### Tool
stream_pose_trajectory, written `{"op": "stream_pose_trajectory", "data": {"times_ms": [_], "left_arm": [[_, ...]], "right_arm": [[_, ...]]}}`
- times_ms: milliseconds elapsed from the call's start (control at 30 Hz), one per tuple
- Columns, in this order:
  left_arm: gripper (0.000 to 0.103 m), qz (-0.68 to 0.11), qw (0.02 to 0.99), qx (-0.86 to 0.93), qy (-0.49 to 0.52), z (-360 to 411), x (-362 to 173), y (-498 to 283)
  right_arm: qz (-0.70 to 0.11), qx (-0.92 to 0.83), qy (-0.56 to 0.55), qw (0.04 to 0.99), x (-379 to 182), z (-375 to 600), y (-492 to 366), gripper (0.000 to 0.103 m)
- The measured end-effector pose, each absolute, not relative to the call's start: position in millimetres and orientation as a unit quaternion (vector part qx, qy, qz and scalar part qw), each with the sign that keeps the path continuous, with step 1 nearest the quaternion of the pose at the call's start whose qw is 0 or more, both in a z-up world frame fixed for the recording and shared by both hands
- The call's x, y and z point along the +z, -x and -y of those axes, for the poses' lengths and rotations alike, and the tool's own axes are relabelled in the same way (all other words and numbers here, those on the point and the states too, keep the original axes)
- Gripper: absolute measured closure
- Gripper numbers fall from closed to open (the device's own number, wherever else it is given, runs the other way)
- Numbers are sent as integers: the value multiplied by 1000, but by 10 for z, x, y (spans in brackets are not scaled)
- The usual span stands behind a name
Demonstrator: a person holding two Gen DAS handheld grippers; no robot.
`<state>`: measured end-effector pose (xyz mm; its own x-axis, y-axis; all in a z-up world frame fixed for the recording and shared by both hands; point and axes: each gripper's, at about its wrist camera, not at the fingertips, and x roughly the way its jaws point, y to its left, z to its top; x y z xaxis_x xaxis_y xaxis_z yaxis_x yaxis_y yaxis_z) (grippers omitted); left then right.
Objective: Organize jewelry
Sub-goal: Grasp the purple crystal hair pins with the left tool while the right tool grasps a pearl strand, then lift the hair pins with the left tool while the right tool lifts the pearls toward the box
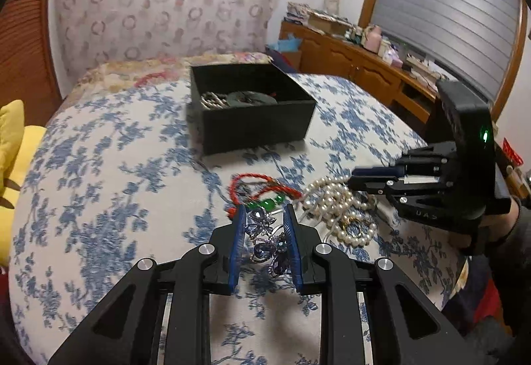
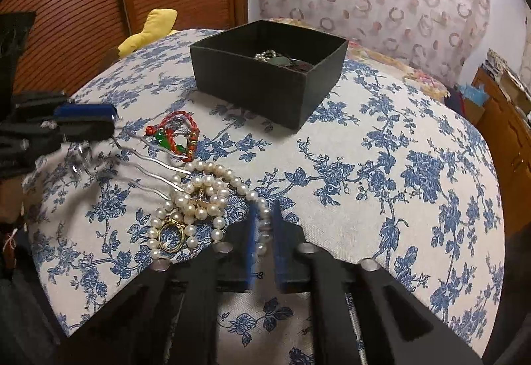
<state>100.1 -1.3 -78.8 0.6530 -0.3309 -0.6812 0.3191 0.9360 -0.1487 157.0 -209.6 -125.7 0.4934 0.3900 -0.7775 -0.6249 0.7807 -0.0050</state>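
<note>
A black open box (image 1: 252, 109) (image 2: 268, 73) with some jewelry inside stands on the floral cloth. My left gripper (image 1: 264, 210) is shut on a purple-jewelled hairpin (image 1: 267, 244); its silver prongs (image 2: 159, 162) reach toward the pearls. A red cord bracelet with green beads (image 1: 265, 195) (image 2: 172, 139) lies beyond it. A pearl necklace (image 1: 341, 209) (image 2: 195, 202) with a gold ring (image 2: 171, 237) lies in a heap. My right gripper (image 2: 264, 207) (image 1: 356, 176) is shut on a strand of the pearl necklace at the heap's right edge.
The blue-flowered cloth (image 2: 381, 172) covers a rounded surface. A yellow cushion (image 1: 13, 146) (image 2: 149, 30) lies at the left edge. A wooden cabinet with clutter (image 1: 358, 53) stands at the right.
</note>
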Motion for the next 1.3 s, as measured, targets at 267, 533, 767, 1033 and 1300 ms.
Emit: {"op": "stream_pose_trajectory", "data": {"times_ms": [267,533,767,1033,1300], "left_arm": [[82,-351,921,-170,8,-82,-588,-969],[82,-321,933,-162,5,-125,-343,-956],[82,-299,941,-156,1,-131,-145,-996],[82,-281,947,-153,-3,-101,41,-1072],[82,-271,951,-147,-3,-105,166,-1184]], "right_arm": [[-366,307,140,867,-919,2117,-1459,95],[-288,315,137,894,-200,2163,-1309,95],[-245,314,137,907,225,2165,-1271,95],[-201,311,136,919,664,2173,-1275,95],[-163,302,143,928,1055,2142,-1336,95]]}}
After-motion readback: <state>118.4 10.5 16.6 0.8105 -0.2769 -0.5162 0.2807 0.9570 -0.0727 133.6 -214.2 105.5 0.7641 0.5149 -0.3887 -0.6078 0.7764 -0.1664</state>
